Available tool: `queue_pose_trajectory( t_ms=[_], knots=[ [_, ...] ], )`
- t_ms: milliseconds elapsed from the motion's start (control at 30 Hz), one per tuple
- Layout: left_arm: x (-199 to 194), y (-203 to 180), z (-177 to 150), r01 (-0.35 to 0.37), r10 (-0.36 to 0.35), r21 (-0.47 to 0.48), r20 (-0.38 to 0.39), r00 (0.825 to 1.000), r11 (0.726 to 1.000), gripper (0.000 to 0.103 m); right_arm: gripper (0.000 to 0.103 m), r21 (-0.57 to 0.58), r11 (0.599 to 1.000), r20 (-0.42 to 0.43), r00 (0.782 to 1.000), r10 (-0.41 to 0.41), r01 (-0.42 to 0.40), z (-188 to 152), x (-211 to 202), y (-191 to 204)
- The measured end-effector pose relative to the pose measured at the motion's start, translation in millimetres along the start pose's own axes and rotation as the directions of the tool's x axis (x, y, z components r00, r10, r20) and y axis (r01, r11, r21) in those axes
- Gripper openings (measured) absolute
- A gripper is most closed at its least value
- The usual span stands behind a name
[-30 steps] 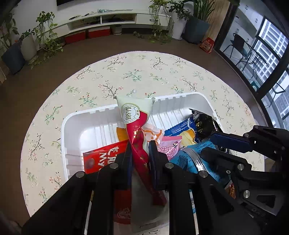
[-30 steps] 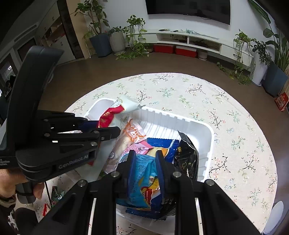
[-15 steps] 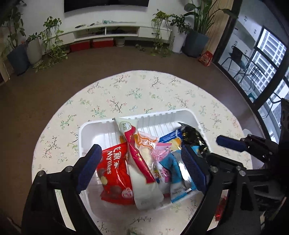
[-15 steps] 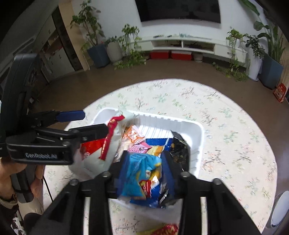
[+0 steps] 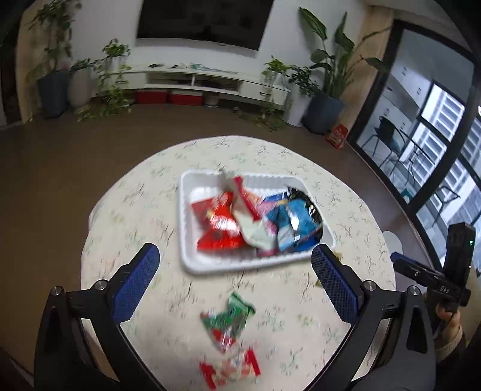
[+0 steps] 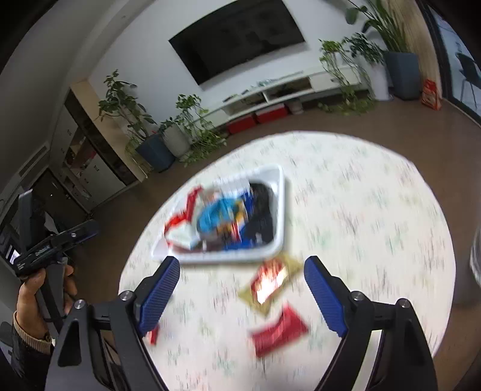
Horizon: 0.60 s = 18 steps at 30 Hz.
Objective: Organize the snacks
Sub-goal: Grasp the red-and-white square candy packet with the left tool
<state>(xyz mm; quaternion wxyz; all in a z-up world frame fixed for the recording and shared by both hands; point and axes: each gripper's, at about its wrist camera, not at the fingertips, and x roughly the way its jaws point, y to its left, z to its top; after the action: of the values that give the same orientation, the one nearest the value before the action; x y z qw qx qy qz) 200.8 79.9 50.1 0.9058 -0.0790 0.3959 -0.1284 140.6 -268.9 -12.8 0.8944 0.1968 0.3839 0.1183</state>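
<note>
I am looking across a living room with a brown floor [image 5: 60, 168]. A white wall [image 5: 285, 36] is standing at the far side, and a dark television [image 5: 204, 21] is hanging on it. Below it a low white media console [image 5: 210, 81] is running along the wall, with two red boxes [image 5: 168, 96] sitting under it. Potted plants [image 5: 324, 81] are crowding both ends of the console. On the right, tall dark-framed glass doors [image 5: 421, 126] are letting in daylight, and a dark chair [image 5: 387, 132] is showing behind the glass. Near me a round table under a pale floral tablecloth [image 5: 345, 192] is filling the middle.
</note>
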Motion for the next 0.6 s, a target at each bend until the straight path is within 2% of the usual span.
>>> queue_pose_trajectory(
  t_ms=[200,333,467,567,600],
  knots=[
    [-13.4,12.2,-80.6,-0.038,0.032,-0.059,-0.102,0.994,0.998,0.103,0.087,0.008,1.000,-0.028,1.000,-0.012,0.013,-50.9,-8.6,6.2],
    [3.3,3.6,-121.7,-0.039,0.050,0.057,-0.208,0.977,0.998,0.102,0.087,-0.065,0.997,-0.059,0.997,-0.048,0.044,-77.6,-8.3,16.6],
    [12.4,0.4,-133.7,-0.032,0.069,0.164,-0.227,0.971,0.986,0.101,0.087,-0.072,0.994,-0.073,0.994,-0.083,0.078,-85.2,-10.4,12.9],
    [23.1,-6.1,-133.6,0.024,0.050,0.287,-0.247,0.968,0.958,0.101,0.087,-0.036,0.997,-0.085,0.994,-0.071,0.068,-81.9,-10.2,7.1],
    [28.2,-11.0,-137.3,0.054,0.046,0.354,-0.266,0.963,0.934,0.101,0.087,-0.028,0.997,-0.090,0.993,-0.072,0.070,-81.1,-9.6,5.3]
  ],
)
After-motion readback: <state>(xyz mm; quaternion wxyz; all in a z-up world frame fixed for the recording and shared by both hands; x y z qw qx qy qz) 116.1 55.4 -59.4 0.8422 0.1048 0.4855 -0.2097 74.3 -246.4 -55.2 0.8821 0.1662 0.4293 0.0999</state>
